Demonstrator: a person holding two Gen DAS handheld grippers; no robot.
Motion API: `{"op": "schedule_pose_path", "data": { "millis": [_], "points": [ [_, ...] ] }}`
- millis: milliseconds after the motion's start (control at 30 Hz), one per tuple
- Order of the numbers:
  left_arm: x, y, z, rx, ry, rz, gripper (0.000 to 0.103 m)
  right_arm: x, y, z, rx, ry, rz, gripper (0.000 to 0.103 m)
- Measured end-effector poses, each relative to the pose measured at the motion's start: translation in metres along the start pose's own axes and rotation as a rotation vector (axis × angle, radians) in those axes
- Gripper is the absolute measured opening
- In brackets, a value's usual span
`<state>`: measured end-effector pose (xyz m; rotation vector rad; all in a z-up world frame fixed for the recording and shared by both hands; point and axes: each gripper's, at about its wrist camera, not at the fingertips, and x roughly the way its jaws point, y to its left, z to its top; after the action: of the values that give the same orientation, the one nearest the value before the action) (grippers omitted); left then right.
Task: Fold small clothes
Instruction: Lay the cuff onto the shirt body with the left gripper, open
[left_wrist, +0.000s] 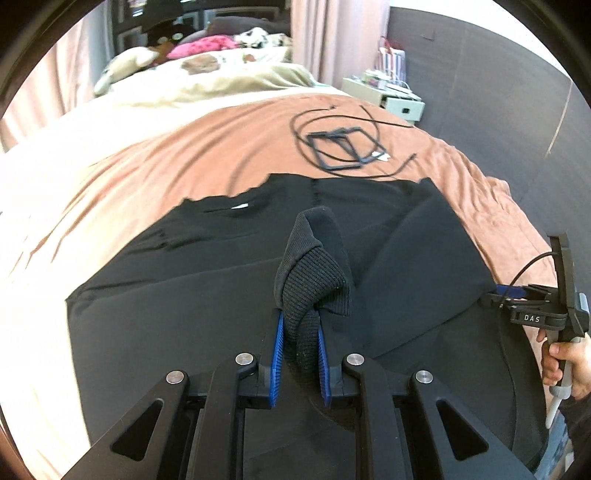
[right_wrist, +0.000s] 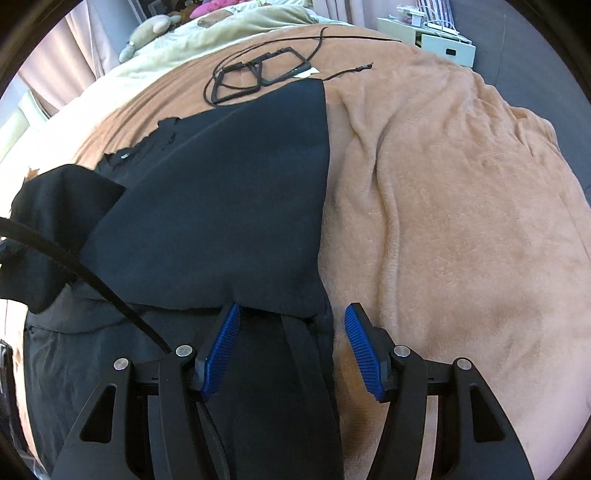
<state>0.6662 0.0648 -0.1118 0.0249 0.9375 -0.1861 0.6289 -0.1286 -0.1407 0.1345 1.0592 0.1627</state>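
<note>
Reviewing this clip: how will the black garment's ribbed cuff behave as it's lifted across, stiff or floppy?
Likely floppy: the ribbed cuff droops and folds over where the left hand-held gripper pinches it. Probably light, since the narrow pinch holds it raised off the black garment. The ribbed knit against the ridged blue pads should resist slipping.

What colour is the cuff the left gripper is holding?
Black, ribbed knit. The cuff shows best in the left wrist view, pinched in the left gripper.
</note>
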Motion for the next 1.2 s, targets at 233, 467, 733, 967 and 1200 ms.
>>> {"op": "schedule_pose_path", "data": {
  "millis": [233, 467, 733, 967, 1200],
  "points": [
    [-0.021, 0.05, -0.009, -0.079, -0.017, 0.043, 0.017, -0.006, 0.004, -0.001, -0.012, 0.013, -0.053, 0.057],
    [-0.044, 0.076, -0.012, -0.124, -0.028, 0.06, 0.016, -0.008, 0.004, -0.002, -0.009, 0.029, -0.093, 0.057],
    [-0.044, 0.096, -0.021, -0.157, 0.009, 0.088, 0.016, -0.006, 0.003, 0.0, -0.01, 0.043, -0.12, 0.054],
    [-0.009, 0.129, -0.052, -0.236, 0.109, 0.135, 0.018, -0.015, 0.002, -0.003, 0.002, 0.053, -0.068, 0.054],
    [-0.017, 0.154, -0.072, -0.286, 0.13, 0.175, 0.022, -0.036, 0.005, 0.002, 0.009, 0.015, -0.005, 0.054]
  ]
}}
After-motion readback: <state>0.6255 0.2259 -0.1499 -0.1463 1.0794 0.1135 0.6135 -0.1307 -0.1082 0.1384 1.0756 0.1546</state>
